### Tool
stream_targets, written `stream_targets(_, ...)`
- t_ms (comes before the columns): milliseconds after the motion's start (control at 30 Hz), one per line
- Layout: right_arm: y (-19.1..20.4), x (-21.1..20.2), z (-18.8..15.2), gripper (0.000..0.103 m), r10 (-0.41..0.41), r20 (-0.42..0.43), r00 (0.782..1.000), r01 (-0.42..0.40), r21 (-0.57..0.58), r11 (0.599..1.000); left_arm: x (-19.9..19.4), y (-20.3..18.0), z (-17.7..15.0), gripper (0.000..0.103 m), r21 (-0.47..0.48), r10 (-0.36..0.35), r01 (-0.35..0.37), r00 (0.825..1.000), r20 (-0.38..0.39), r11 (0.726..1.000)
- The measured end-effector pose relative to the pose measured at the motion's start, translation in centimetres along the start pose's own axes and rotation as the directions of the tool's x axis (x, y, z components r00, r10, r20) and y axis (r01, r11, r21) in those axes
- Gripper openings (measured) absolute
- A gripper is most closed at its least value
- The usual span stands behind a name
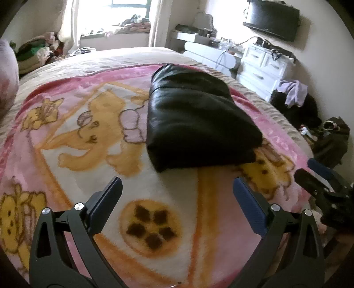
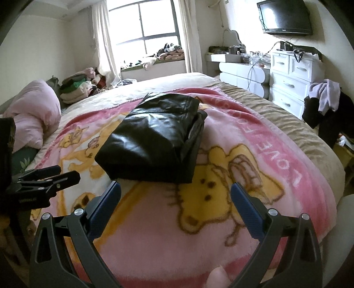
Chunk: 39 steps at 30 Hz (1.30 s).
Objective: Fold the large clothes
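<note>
A black leather-like garment (image 1: 194, 119) lies folded into a compact rectangle on the pink cartoon blanket (image 1: 88, 137); it also shows in the right wrist view (image 2: 154, 137). My left gripper (image 1: 177, 186) is open and empty, hovering over the blanket just short of the garment's near edge. My right gripper (image 2: 176, 188) is open and empty, also just short of the garment. The right gripper shows at the right edge of the left wrist view (image 1: 316, 179). The left gripper shows at the left edge of the right wrist view (image 2: 44, 179).
The blanket (image 2: 254, 155) covers a bed with a beige cover (image 2: 287, 115). A pink duvet (image 2: 33, 115) lies at the bed's left. White drawers (image 2: 289, 75), a wall TV (image 2: 285, 17) and dark clothes on a chair (image 2: 325, 106) stand to the right. Folded clothes (image 2: 75, 88) sit by the window.
</note>
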State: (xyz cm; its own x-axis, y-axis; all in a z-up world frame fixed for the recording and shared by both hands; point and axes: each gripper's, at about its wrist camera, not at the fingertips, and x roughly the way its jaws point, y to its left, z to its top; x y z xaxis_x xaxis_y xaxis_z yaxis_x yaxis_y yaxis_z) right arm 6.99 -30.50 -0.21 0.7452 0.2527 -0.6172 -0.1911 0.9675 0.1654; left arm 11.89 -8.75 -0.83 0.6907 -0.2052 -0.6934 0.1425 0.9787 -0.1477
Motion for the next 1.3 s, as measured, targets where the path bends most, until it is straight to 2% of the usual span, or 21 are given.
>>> stream_targets(1300, 0.06, 0.05, -0.69, 0.098, 0.002, -0.027, 1.0, -0.002, -0.006, 1.0, -0.52, 0.18, -0.4, 0.094, -0.009, 0.06, -0.059, 0.998, 0.004, 0.998)
